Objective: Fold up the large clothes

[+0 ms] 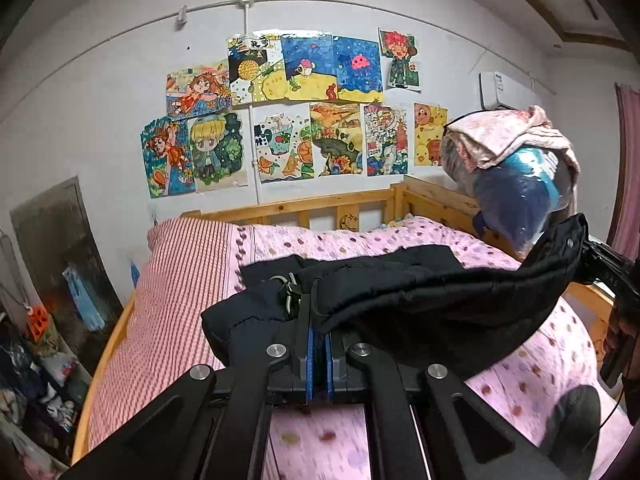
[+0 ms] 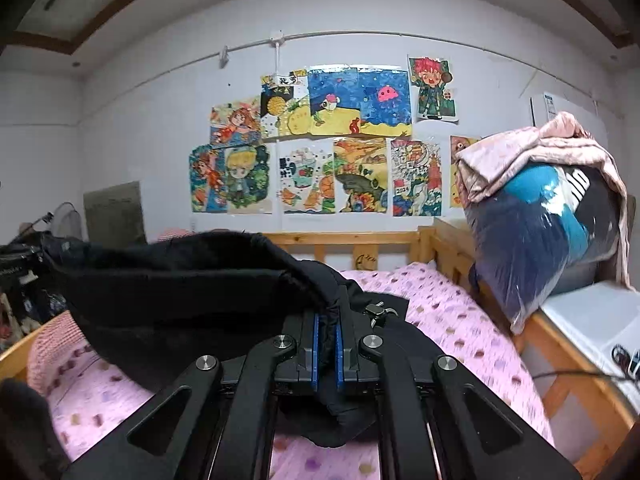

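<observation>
Bed (image 1: 520, 392): one, wooden rails, pink dotted cover, filling the lower half of both views.

Garment (image 1: 420, 300): one, black, padded, centre of frame. Its far part lies on the bed; the near edge is lifted and stretched between the two tools. Judged mid-fold: an edge is raised to carry over, no finished fold shows, and the laying down and any further folds remain.

Bagged bundle (image 2: 552, 220): one, right of frame, pink cloth draped on top.

Pillow (image 1: 188, 264): one, red-striped, left of frame.

Tools: two. Left tool (image 1: 319, 344) pinched narrow on the garment's edge; right tool (image 2: 328, 344) likewise, black cloth between its blue pads.

Wall drawings: about eleven, upper centre.
</observation>
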